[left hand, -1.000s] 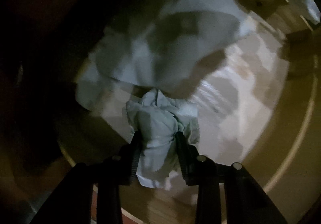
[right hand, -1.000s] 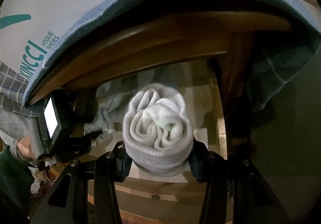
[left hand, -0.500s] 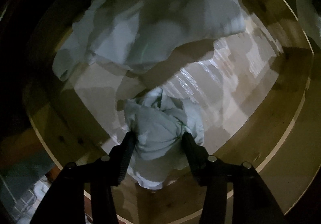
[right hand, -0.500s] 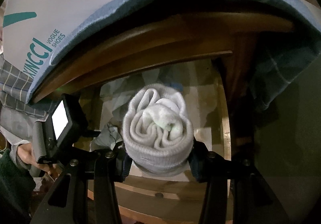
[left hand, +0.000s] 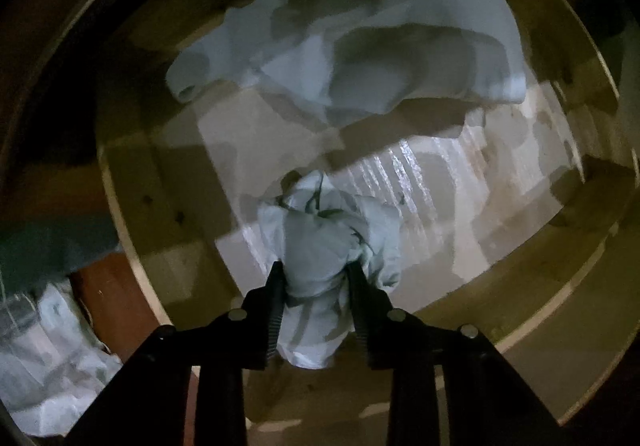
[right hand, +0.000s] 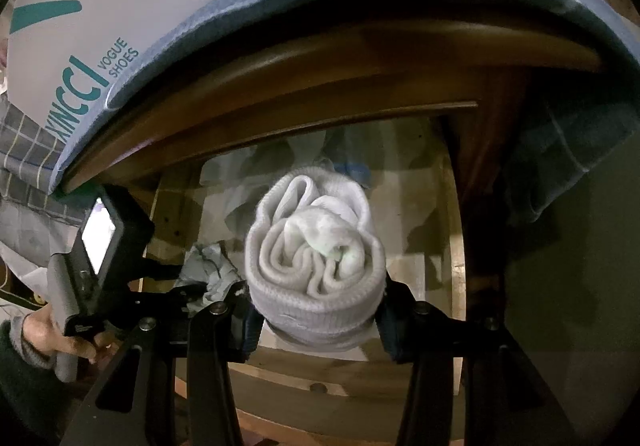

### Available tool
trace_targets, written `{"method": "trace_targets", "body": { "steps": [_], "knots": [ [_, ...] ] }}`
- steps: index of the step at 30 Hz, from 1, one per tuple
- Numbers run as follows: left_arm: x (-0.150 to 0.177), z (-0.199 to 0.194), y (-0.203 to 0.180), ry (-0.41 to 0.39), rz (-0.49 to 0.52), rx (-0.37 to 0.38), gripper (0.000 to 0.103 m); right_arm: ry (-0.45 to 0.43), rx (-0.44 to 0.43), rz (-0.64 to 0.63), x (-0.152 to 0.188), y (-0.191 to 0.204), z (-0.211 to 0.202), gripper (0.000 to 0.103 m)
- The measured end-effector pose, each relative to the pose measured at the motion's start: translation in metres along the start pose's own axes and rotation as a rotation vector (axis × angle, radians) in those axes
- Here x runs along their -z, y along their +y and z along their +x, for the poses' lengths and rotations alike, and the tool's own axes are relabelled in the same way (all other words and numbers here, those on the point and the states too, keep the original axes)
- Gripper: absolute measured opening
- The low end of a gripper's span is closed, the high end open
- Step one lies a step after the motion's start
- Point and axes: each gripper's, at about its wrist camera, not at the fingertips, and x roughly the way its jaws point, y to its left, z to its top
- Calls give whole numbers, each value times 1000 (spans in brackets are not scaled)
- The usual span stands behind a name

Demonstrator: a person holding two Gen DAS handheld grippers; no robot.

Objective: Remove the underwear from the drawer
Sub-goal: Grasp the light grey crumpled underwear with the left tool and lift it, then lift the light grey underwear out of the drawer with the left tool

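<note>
The left gripper (left hand: 316, 274), jaws closing on crumpled underwear (left hand: 324, 246), hung directly above the drawer (left hand: 540, 298) (the right gripper (right hand: 316, 310) clamped a rolled cloth (right hand: 316, 258)).

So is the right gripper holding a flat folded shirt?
No, the right gripper is clamped on a rolled white sock bundle above the open drawer.

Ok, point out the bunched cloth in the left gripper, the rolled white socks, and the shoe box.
bunched cloth (left hand: 320, 258), left wrist view, its middle between the fingers.
rolled white socks (right hand: 316, 258), right wrist view, centre of the roll.
shoe box (right hand: 120, 6), right wrist view, its white side.
</note>
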Motion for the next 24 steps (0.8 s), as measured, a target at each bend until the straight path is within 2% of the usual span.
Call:
{"method": "trace_targets", "body": {
  "steps": [4,10,16,24],
  "knots": [
    [18,-17,1,-31,-27,15,30,-1,1,-2,0,1,0,45],
    [23,-45,18,-112,-49,58,30,5,27,-29,1,5,3,45],
    [40,-94,26,-182,-81,63,30,21,70,-60,3,9,10,45],
    [53,-121,24,-276,-176,59,30,37,112,-103,7,16,18,45]
  ]
}}
